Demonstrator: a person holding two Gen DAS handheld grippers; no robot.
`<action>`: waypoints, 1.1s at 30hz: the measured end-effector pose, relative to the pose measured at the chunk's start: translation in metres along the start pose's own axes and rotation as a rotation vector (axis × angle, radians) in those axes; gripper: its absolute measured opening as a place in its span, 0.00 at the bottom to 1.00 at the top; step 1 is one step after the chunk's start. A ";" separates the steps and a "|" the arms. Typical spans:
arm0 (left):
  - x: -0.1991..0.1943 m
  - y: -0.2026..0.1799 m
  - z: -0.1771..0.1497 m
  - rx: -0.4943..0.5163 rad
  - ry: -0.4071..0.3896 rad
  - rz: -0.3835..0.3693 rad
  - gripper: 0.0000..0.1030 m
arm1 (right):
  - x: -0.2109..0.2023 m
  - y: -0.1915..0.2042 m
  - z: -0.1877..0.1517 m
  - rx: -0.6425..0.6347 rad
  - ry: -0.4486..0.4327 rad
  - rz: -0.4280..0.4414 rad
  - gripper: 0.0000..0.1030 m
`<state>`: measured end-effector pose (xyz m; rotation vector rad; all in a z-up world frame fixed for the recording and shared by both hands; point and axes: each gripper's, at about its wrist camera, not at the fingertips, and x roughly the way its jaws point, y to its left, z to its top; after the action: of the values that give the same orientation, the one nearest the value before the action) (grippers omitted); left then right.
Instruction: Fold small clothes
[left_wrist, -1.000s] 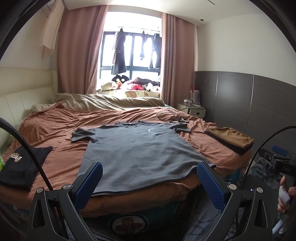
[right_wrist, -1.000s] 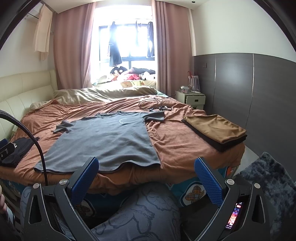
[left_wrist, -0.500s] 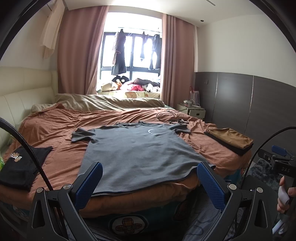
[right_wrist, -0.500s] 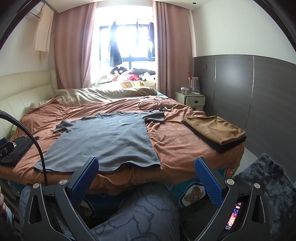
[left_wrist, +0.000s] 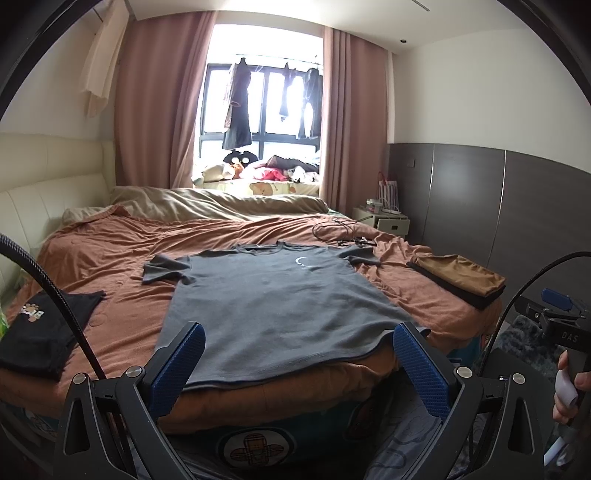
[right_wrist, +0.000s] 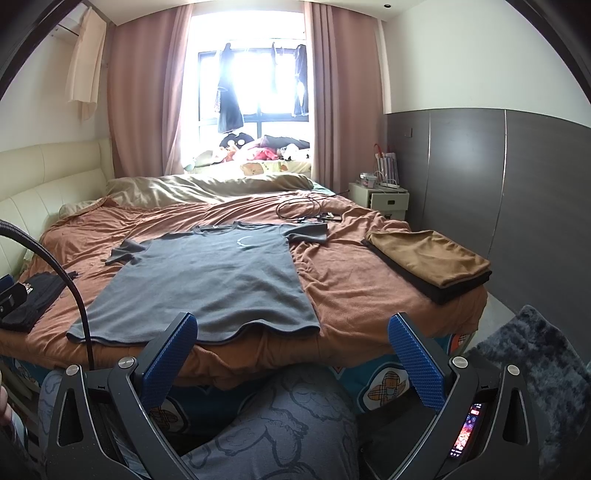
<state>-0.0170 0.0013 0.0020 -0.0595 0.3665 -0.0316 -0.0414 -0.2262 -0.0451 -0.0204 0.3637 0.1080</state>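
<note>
I see the grey tee (left_wrist: 273, 306) flat at frame centre on the bed (left_wrist: 110, 258), long axis running away from me, collar far, hem at near edge. Left gripper (left_wrist: 299, 362) and right gripper (right_wrist: 291, 354) both spread wide, holding nothing, short of the hem. Bare sheet either side; folded brown stack (right_wrist: 428, 258) right, black garment (left_wrist: 40, 332) left.

- A home bedroom: a wide bed (left_wrist: 110, 258) with a rust-brown cover fills the room.
- Behind the bed, a window (left_wrist: 264, 107) framed by pink curtains (left_wrist: 159, 110), clothes hanging in it.
- Beside the bed's far right corner, a small nightstand (right_wrist: 380, 195).
- Left of the bed, a padded cream headboard (right_wrist: 48, 177).
</note>
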 end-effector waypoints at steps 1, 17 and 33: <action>0.000 0.000 0.000 -0.001 0.001 -0.001 1.00 | 0.000 0.000 -0.001 0.001 0.000 0.000 1.00; 0.015 0.014 0.005 -0.014 -0.004 0.008 1.00 | 0.019 0.001 0.005 0.004 0.022 0.006 1.00; 0.077 0.061 0.026 -0.056 0.036 0.094 1.00 | 0.090 0.007 0.037 0.021 0.055 0.071 1.00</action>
<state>0.0651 0.0607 -0.0046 -0.0970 0.4063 0.0705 0.0548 -0.2086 -0.0429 0.0104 0.4205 0.1739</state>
